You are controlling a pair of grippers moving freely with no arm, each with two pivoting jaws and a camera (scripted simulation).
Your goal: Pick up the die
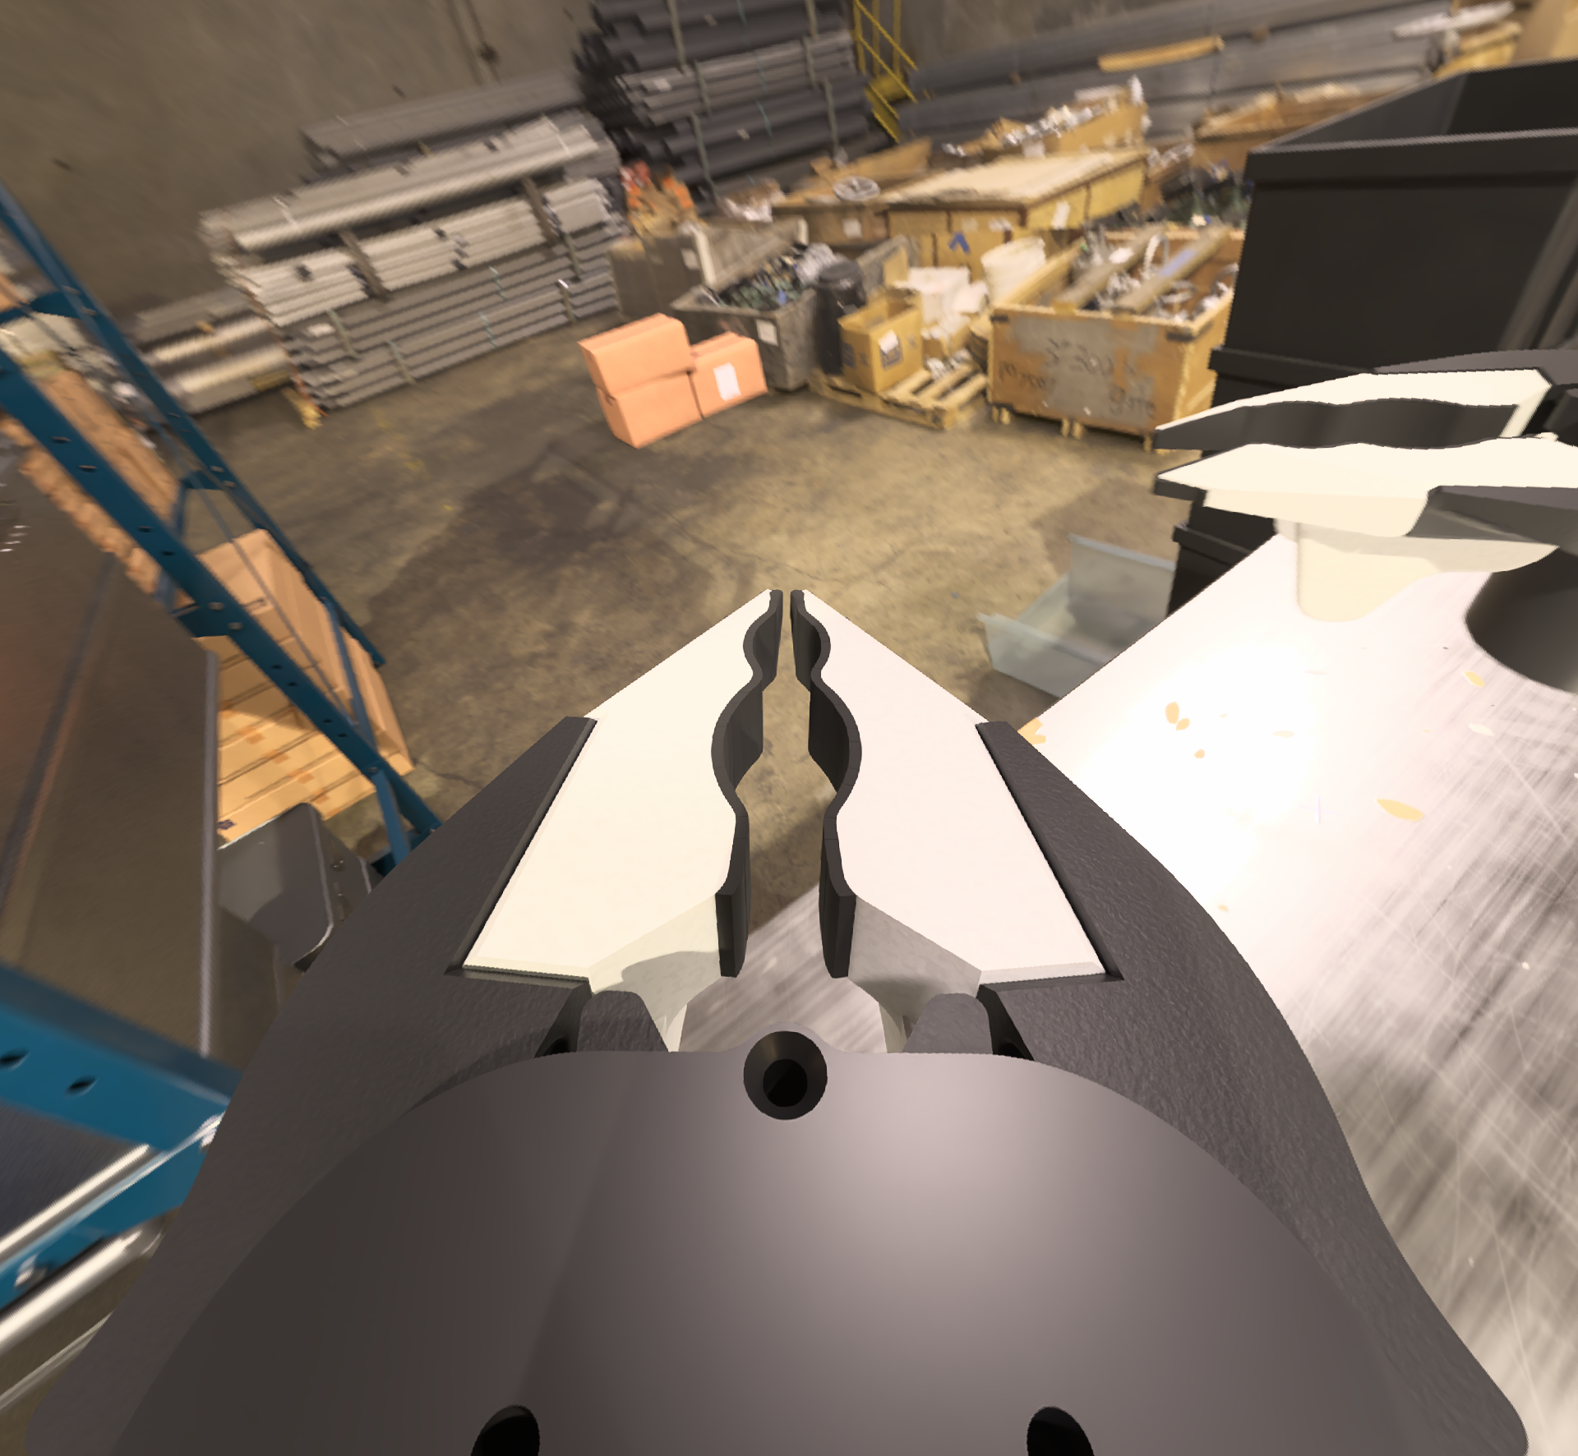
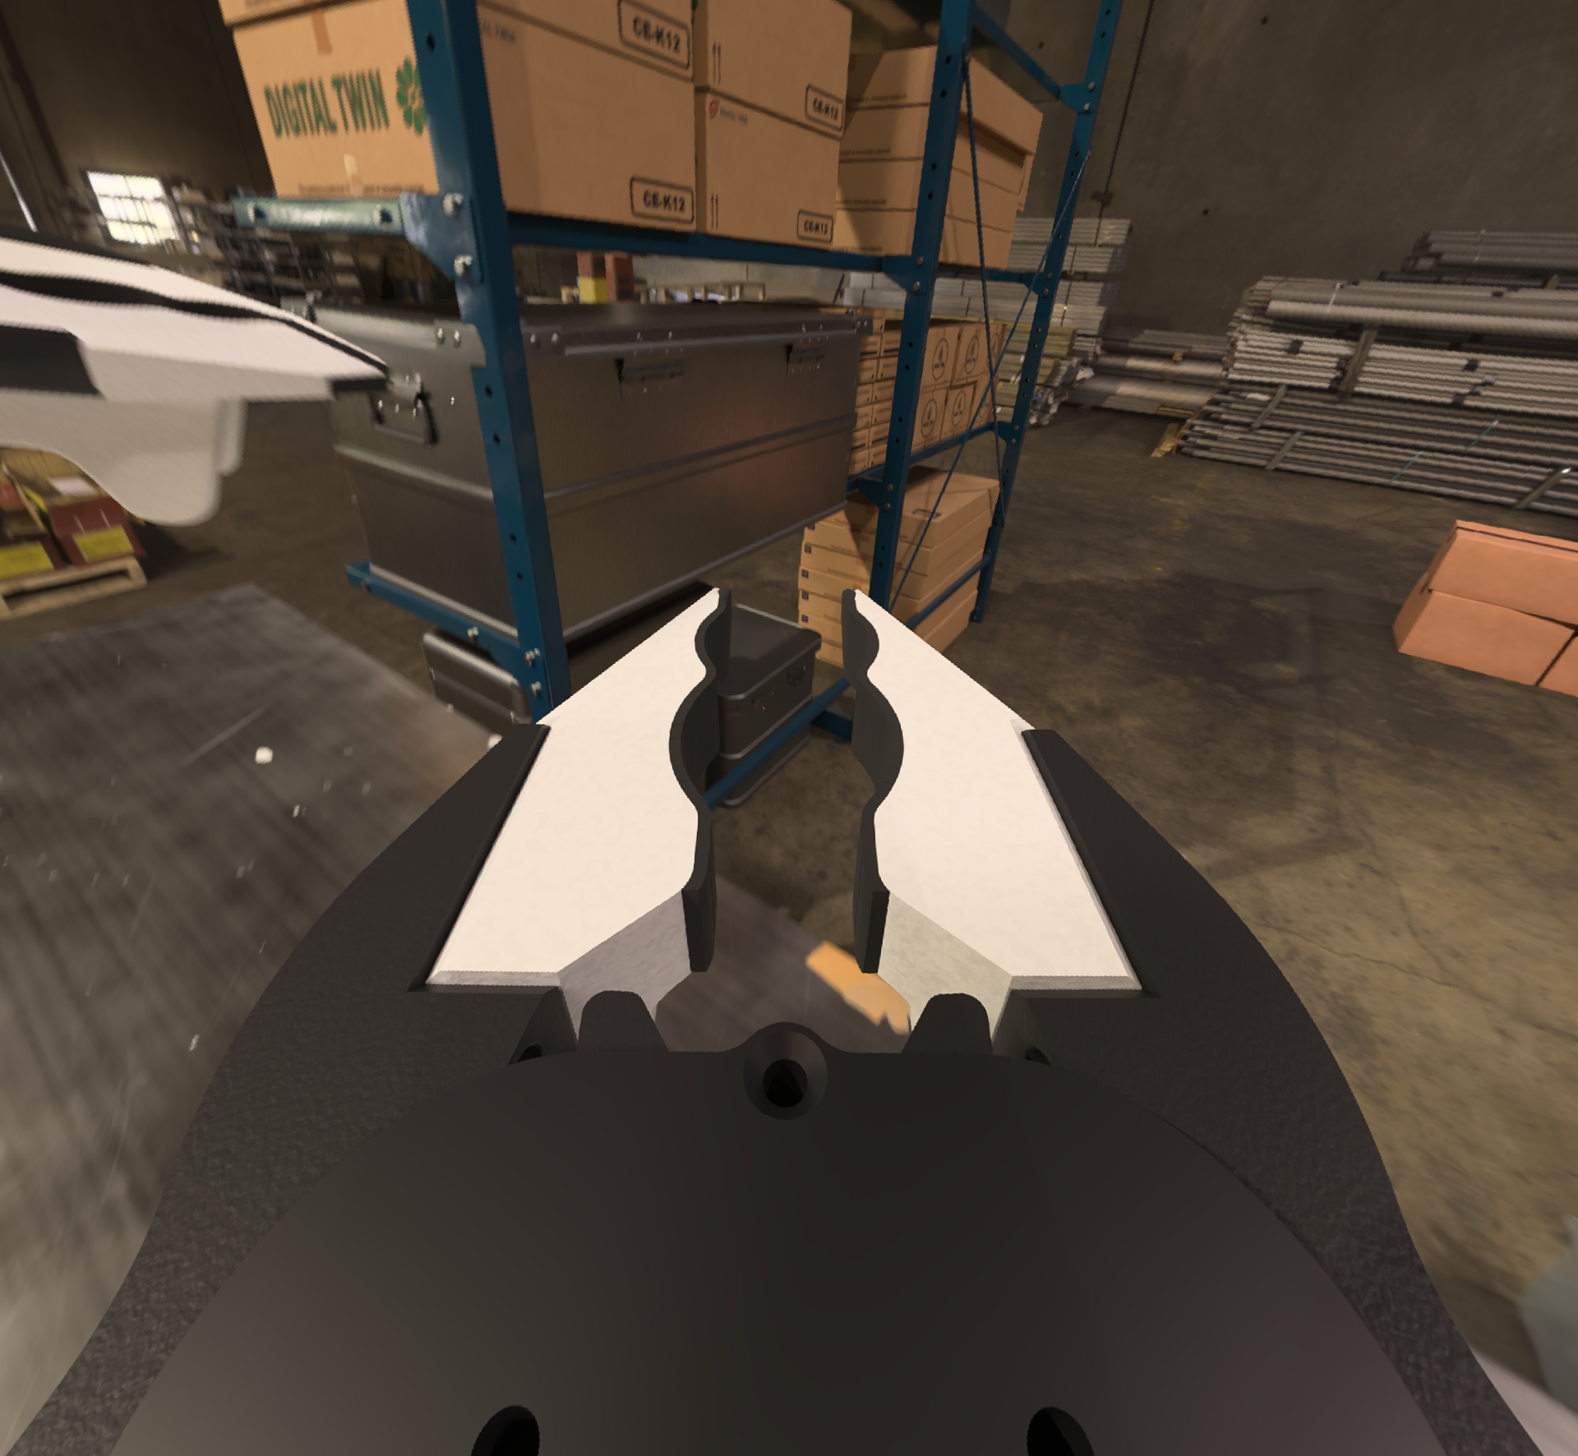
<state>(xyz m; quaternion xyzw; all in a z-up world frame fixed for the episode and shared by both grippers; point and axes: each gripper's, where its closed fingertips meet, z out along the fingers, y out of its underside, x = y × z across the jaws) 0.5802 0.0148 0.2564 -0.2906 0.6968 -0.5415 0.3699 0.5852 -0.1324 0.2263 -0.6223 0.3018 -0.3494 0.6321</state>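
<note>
No die shows clearly in either view. A tiny white speck (image 2: 263, 754) lies on the scratched metal table (image 2: 171, 860), too small to identify. My left gripper (image 1: 786, 600) is over the table's edge (image 1: 1281, 988); its jaws are almost touching, with nothing between them. My right gripper (image 2: 786, 604) has its jaws apart and empty, and points over the table edge toward the shelving. Each gripper shows in the other's view: the right one at the far right (image 1: 1161, 463), the left one at the far left (image 2: 367, 369), both above the table.
A blue shelving rack (image 2: 487, 391) with cardboard boxes and a grey metal case (image 2: 640, 459) stands beyond the table. Black bins (image 1: 1409, 237) stand at the table's far end. Orange boxes (image 1: 675, 378), crates and stacked metal profiles are on the warehouse floor.
</note>
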